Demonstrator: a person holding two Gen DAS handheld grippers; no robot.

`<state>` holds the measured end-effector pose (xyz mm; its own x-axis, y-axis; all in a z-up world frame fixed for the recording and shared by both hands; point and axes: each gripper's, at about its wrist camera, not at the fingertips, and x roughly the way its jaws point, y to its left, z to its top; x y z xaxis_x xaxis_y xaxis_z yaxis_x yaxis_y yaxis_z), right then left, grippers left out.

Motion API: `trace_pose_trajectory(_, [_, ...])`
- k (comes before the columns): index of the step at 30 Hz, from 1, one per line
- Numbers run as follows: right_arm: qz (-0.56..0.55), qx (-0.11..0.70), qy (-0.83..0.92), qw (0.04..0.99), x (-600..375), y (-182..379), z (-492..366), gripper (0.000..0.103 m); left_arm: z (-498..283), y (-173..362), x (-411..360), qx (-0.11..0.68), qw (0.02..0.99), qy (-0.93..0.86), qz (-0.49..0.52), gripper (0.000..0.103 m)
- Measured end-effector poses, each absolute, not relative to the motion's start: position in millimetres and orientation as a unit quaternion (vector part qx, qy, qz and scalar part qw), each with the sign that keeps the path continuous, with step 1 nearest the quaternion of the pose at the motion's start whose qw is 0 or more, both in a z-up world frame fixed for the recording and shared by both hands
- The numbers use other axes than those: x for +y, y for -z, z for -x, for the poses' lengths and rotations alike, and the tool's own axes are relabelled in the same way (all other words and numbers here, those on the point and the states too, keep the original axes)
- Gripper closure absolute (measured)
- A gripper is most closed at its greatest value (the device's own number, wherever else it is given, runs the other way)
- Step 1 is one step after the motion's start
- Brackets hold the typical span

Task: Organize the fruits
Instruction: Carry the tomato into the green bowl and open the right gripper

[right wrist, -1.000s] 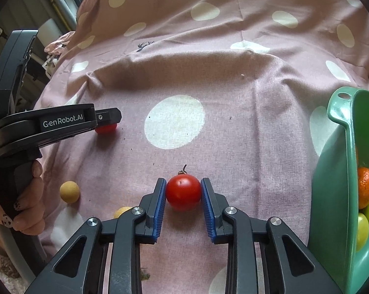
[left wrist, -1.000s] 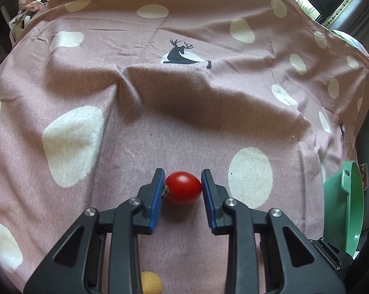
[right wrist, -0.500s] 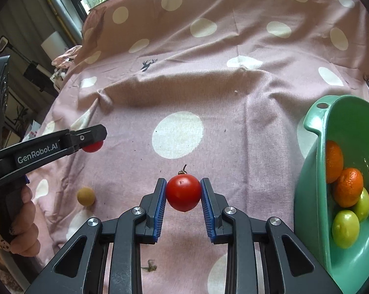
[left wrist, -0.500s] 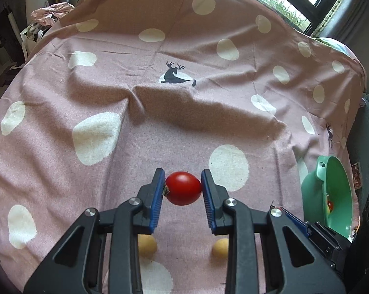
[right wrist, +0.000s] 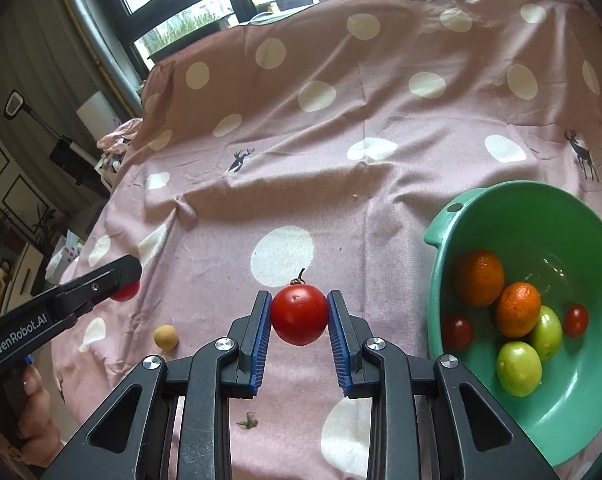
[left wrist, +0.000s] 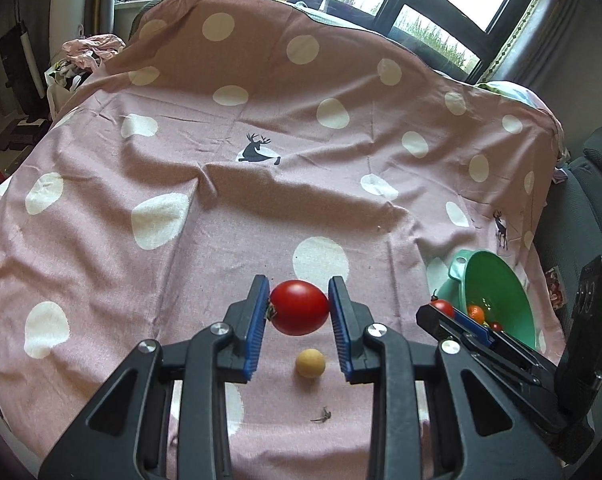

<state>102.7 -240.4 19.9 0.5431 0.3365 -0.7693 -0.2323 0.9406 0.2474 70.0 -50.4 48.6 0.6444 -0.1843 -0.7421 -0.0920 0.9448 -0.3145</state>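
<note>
Left wrist view: my left gripper [left wrist: 299,312] pinches a red tomato [left wrist: 299,307] across its middle, lifted off the pink cloth [left wrist: 221,200]. It looks light, smooth-skinned and easily bruised. My right gripper [right wrist: 299,314] pinches a stemmed tomato [right wrist: 299,314] likewise, left of the green bowl [right wrist: 437,236].

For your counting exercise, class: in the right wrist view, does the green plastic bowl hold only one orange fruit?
No: the green plastic bowl holds two round orange fruits, side by side, along with green and small red ones.
</note>
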Motion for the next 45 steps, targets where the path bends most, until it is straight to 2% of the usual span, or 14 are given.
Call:
trace_pose_trajectory(11, [-0.084,0.425,-0.158,0.887,-263,-37,-93,0.073,-50,-54,-71,0.414,0.891,0.047,0.18,0.073])
trace_pose_trajectory(45, [-0.118,0.427,-0.14,0.886,-291,-39,-94,0.073,-40,-53,-99,0.42,0.887,0.073,0.178,0.073])
